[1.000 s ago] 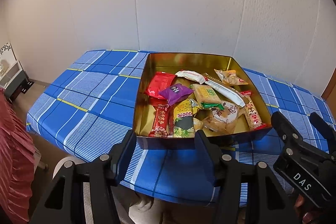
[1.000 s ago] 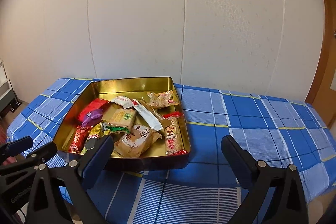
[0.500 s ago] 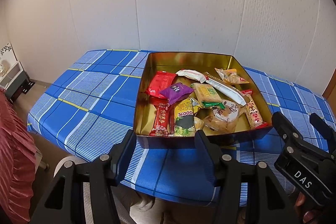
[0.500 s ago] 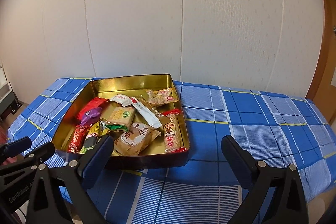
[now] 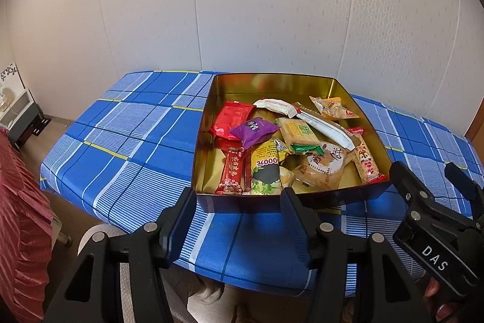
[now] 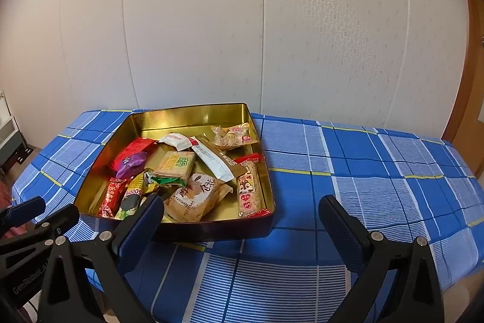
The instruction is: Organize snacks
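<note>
On the table (image 6: 378, 171), covered by a blue plaid cloth, sits a gold tin box (image 5: 266, 80) (image 6: 193, 112) with dark outer walls; it holds all the snacks. Contents, left wrist view: red packet (image 5: 231, 118) at far left, purple packet (image 5: 254, 129) overlapping it, white packet (image 5: 275, 106) toward the far wall, long white stick pack (image 5: 326, 126) lying diagonally, green-label cracker pack (image 5: 298, 132) at centre, round pastry pack (image 5: 325, 168) at near right, squirrel-print bar (image 5: 366, 164) along the right wall, red bar (image 5: 233, 170) and yellow-green packet (image 5: 266, 171) at the near wall.

Left claw (image 5: 239, 217) (image 6: 45, 214): level, pointing at the box's near wall, just short of it, fingers spread moderately, nothing held. Right claw (image 6: 242, 226) (image 5: 432, 180): to the right of the left claw, level, off the box's near right corner, fingers spread wide, nothing held. A fingertip of the holding hand (image 5: 435, 292) shows under the right claw's body.
</note>
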`<state>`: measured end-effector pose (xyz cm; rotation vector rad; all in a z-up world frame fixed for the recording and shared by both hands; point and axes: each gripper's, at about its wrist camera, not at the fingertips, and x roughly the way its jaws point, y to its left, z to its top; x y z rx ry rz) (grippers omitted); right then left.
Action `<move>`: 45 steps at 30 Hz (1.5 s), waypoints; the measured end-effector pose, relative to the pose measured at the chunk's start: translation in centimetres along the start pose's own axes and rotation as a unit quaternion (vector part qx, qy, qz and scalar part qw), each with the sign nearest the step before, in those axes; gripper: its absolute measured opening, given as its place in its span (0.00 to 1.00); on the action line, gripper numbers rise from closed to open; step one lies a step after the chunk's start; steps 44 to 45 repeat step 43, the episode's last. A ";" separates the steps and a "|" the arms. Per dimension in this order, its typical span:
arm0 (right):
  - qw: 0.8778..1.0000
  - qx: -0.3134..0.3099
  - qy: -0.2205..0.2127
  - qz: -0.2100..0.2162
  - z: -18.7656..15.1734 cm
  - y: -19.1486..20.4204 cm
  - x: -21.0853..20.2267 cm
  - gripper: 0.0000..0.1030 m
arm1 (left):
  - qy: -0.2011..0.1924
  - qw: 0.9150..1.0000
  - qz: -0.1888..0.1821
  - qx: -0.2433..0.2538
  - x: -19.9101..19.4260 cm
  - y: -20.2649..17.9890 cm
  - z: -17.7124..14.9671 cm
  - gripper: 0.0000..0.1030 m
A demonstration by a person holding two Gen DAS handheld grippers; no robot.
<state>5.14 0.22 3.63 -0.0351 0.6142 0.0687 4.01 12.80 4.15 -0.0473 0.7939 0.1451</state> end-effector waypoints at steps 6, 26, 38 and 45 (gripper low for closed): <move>1.000 0.000 0.003 0.000 0.0 0.1 0.1 1.00 | 0.003 1.000 0.001 0.003 0.1 0.0 0.0 0.57; 1.000 0.002 0.011 -0.004 0.0 -0.2 0.4 1.00 | 0.018 1.000 -0.005 0.005 0.4 -0.1 -0.2 0.57; 1.000 0.001 0.012 -0.009 0.0 -0.3 0.6 1.00 | 0.027 1.000 -0.002 0.003 0.7 -0.2 -0.3 0.57; 1.000 0.004 0.013 -0.011 0.0 -0.6 0.6 1.00 | 0.032 0.999 0.000 0.004 0.8 -0.4 -0.6 0.57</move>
